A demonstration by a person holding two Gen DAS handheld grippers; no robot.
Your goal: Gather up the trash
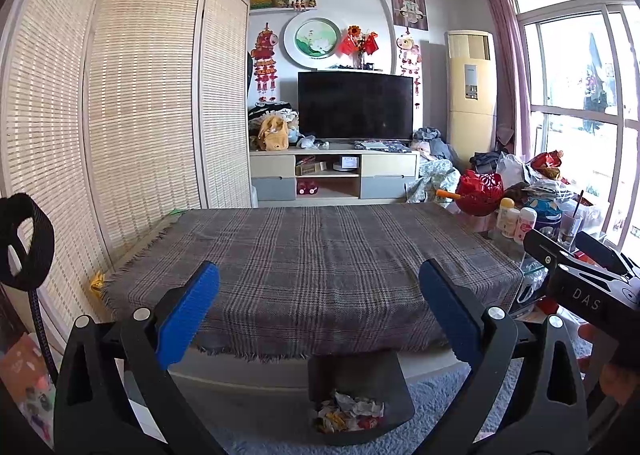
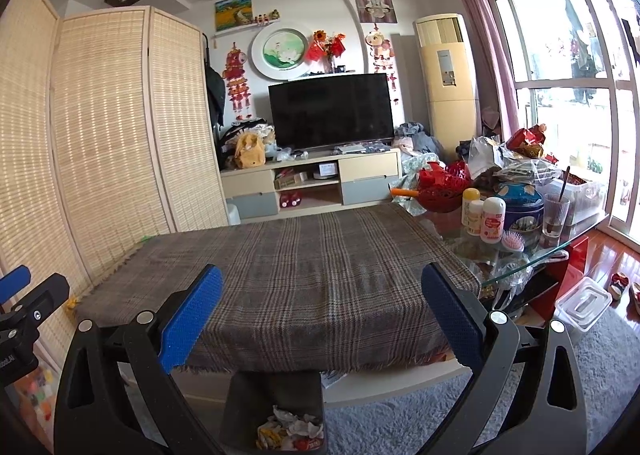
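A dark trash bin [image 1: 360, 387] stands on the rug in front of the table, with crumpled paper and wrappers [image 1: 350, 411] inside. It also shows in the right wrist view [image 2: 276, 395], with the same trash [image 2: 290, 433] in it. My left gripper [image 1: 320, 295] is open and empty, held above the table's near edge. My right gripper [image 2: 322, 295] is open and empty at the same height. The plaid cloth [image 1: 312, 267] on the table has no loose trash on it.
A folding bamboo screen [image 1: 120, 95] stands at the left. Bottles, a tin, a glass and a red basket [image 2: 440, 187] crowd the glass table end at the right. A TV stand [image 1: 332, 175] is behind. A plastic box [image 2: 584, 303] lies on the floor.
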